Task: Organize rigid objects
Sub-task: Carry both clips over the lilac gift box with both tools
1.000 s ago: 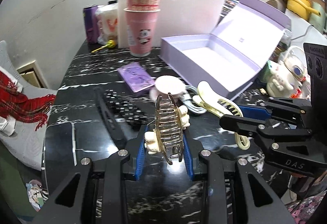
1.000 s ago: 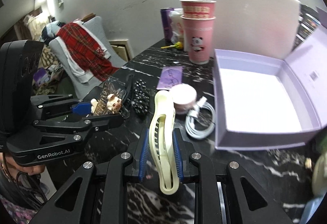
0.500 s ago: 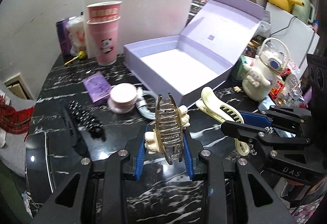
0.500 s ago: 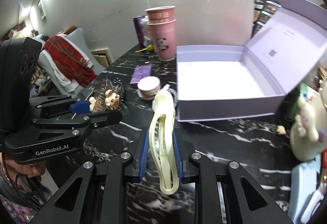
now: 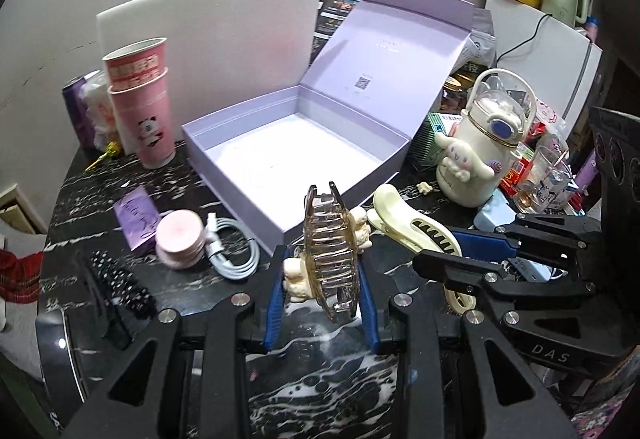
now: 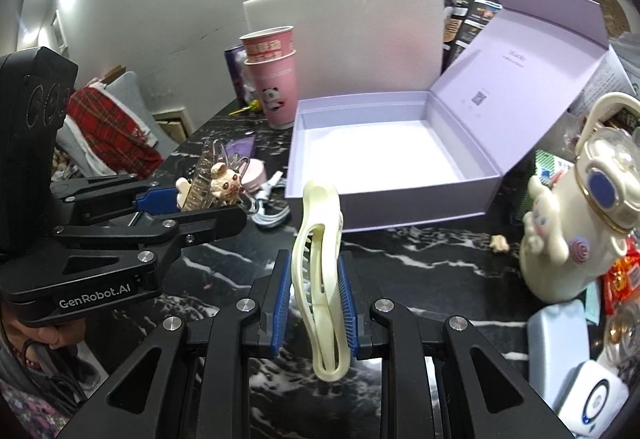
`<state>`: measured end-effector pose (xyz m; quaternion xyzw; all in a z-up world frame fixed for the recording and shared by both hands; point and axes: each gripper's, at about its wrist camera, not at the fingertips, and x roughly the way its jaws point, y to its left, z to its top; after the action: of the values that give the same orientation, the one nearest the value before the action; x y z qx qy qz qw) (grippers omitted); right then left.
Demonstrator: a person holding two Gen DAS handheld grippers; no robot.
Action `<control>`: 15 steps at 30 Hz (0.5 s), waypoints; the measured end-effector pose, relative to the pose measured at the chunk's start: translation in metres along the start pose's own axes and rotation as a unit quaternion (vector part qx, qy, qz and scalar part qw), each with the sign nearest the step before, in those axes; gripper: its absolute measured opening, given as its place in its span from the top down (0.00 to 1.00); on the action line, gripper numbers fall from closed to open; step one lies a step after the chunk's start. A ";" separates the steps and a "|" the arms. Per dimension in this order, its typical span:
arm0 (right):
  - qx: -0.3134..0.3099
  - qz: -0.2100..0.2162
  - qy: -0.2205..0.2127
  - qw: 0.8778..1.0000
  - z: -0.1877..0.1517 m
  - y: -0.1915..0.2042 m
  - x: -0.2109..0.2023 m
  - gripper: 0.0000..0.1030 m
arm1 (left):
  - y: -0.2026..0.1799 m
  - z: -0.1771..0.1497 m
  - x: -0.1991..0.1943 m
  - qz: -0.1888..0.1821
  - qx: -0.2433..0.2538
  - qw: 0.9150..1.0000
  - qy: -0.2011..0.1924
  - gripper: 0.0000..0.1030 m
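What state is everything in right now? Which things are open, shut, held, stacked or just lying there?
Left hand-held gripper: shut on the clear hair claw.
Clear hair claw: held off the table.
Right hand-held gripper: shut on the cream hair clip.
Cream hair clip: held off the table.
Purple box: lid open, nothing inside.
Pink cups: upright, stacked.
Cable: coiled on the table.
Black hair clip: lying on the table.

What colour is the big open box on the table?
The open box is pale lilac, with a whitish inside floor. It shows best in the right wrist view.
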<state>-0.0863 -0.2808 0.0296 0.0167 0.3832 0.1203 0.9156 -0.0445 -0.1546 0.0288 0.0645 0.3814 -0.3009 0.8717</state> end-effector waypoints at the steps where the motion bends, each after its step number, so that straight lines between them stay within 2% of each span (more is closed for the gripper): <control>1: 0.001 -0.002 0.000 1.000 0.001 -0.003 0.000 0.78 | -0.002 0.002 0.002 -0.002 0.002 1.000 0.001 0.69; 15: 0.008 -0.016 -0.014 1.000 0.028 -0.034 0.000 0.78 | -0.012 0.039 0.024 -0.015 0.028 0.999 -0.003 0.69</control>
<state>-0.0596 -0.3125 0.0446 0.0191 0.3712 0.1022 0.9227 -0.0141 -0.1894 0.0410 0.0823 0.3709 -0.3252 0.8660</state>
